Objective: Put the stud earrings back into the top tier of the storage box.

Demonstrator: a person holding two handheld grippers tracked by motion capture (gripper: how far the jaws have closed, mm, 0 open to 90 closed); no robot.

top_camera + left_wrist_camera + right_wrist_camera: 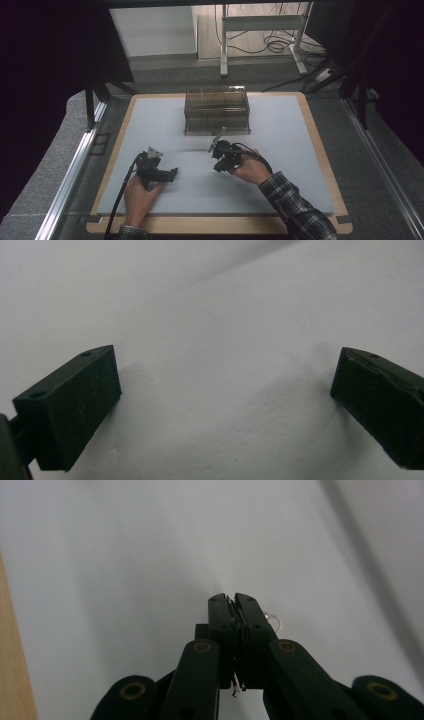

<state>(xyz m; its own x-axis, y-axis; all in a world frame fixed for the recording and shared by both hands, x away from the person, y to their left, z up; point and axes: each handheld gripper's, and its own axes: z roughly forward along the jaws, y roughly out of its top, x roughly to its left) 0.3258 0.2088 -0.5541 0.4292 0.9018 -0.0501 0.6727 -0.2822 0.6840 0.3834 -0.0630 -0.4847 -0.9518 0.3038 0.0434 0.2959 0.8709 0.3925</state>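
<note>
Left gripper (159,172): rests low over the grey mat (280,165) near the front-left part of the desk (320,145), held in the person's left hand (139,195). In the left gripper view its jaws stand wide apart with bare mat between them; they hold nothing.

Right gripper (220,159): held in the right hand (252,169) near the middle of the mat, just in front of the box. In the right gripper view (234,600) the jaws are pressed together on a thin object, apparently a small wire ring or clip (274,621), of which a pale loop shows beside the jaw tips and a fine end below them. What it is exactly cannot be told.

Clear plastic storage box (217,111): stands at the middle of the desk's far edge, lid seemingly down, apart from both grippers.

Risks, as judged:
- The pinched piece is very slight and sits off-centre at the jaw tips; any slackening of the squeeze or a knock against the box would likely drop it on the mat, where it would be hard to re-grasp.
- If the piece is bound for the box, the lid needs the open left gripper; lifting one-sided could slide the light box.
</note>
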